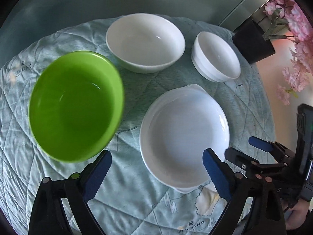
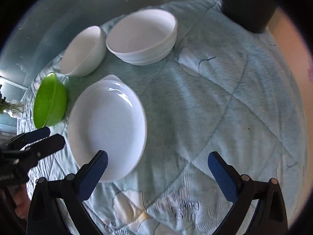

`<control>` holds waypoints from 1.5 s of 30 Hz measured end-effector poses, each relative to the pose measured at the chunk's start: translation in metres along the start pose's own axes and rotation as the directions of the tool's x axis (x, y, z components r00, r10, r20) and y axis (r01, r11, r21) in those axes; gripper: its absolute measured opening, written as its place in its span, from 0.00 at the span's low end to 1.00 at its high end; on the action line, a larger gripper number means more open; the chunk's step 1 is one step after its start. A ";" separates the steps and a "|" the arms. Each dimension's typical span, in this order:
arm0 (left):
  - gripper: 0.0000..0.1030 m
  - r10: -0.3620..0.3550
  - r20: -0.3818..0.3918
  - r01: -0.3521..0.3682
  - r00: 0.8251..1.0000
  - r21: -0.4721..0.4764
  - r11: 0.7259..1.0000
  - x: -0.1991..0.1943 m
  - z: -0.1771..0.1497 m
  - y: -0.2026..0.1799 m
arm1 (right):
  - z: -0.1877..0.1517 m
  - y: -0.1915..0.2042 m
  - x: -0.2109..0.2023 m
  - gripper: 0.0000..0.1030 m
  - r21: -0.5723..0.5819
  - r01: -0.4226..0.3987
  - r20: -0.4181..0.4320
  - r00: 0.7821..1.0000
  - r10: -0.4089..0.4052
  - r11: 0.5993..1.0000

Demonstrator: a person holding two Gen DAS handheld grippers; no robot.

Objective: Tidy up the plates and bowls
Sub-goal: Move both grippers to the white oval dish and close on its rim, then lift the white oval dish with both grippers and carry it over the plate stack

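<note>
On a quilted pale-teal cloth (image 1: 137,199) stand a green bowl (image 1: 76,105), a wide white bowl (image 1: 145,41), a small ribbed white bowl (image 1: 216,56) and a shallow white plate with handles (image 1: 184,135). My left gripper (image 1: 156,172) is open and empty, above the cloth between the green bowl and the plate. My right gripper (image 2: 157,170) is open and empty, its left finger (image 2: 93,174) over the plate's near rim (image 2: 109,129). In the right wrist view the green bowl (image 2: 49,103), wide bowl (image 2: 83,51) and ribbed bowl (image 2: 141,36) lie farther back.
A black pot (image 1: 253,41) with pink blossoms (image 1: 299,45) stands at the table's far right edge; it shows in the right wrist view (image 2: 248,4) too. The right gripper appears at the right of the left wrist view (image 1: 260,150). The cloth (image 2: 225,98) right of the plate holds nothing.
</note>
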State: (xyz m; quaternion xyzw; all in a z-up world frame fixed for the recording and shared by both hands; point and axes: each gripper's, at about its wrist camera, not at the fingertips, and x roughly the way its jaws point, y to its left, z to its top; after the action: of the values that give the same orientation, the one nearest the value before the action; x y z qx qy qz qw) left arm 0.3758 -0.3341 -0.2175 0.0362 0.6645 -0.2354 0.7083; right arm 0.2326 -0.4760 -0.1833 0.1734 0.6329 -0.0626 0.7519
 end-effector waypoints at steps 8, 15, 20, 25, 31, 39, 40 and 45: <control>0.78 -0.012 -0.036 0.012 0.999 0.001 1.000 0.020 0.002 -0.008 | 0.006 0.001 0.016 0.81 0.008 0.022 -0.022 1.000 -0.022 1.000; 0.57 -0.002 -0.058 0.002 0.998 0.008 1.000 0.034 0.006 -0.010 | 0.012 -0.001 0.020 0.63 0.037 0.018 -0.016 1.000 -0.018 0.999; 0.41 0.014 -0.066 -0.014 0.998 0.010 1.000 0.036 0.007 -0.009 | 0.020 -0.006 0.017 0.34 0.073 -0.001 -0.004 1.000 0.001 0.997; 0.16 0.038 -0.065 -0.038 0.997 0.002 0.999 0.038 0.009 -0.002 | 0.014 0.004 0.021 0.14 0.055 -0.018 -0.009 1.000 0.018 0.998; 0.15 0.054 -0.050 -0.052 0.997 0.036 0.998 0.037 0.004 -0.004 | 0.012 0.020 0.023 0.15 0.027 0.037 0.005 0.999 -0.038 0.999; 0.12 0.084 -0.035 -0.081 0.996 0.070 0.994 0.036 0.002 -0.009 | 0.013 0.024 0.026 0.15 0.037 0.042 0.008 0.999 -0.043 0.998; 0.11 0.090 -0.032 -0.087 0.995 0.074 0.993 0.035 0.001 -0.010 | 0.013 0.026 0.027 0.14 0.039 0.040 0.009 0.999 -0.040 0.998; 0.10 0.099 -0.028 -0.096 0.995 0.090 0.991 0.032 -0.005 -0.014 | 0.018 0.021 0.014 0.12 0.053 0.030 0.021 0.999 -0.031 0.998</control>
State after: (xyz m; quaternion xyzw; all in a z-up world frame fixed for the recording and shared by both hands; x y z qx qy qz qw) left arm 0.3663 -0.3540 -0.2446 0.1037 0.6623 -0.2292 0.7058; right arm 0.2587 -0.4611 -0.1906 0.1827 0.6253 -0.0927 0.7530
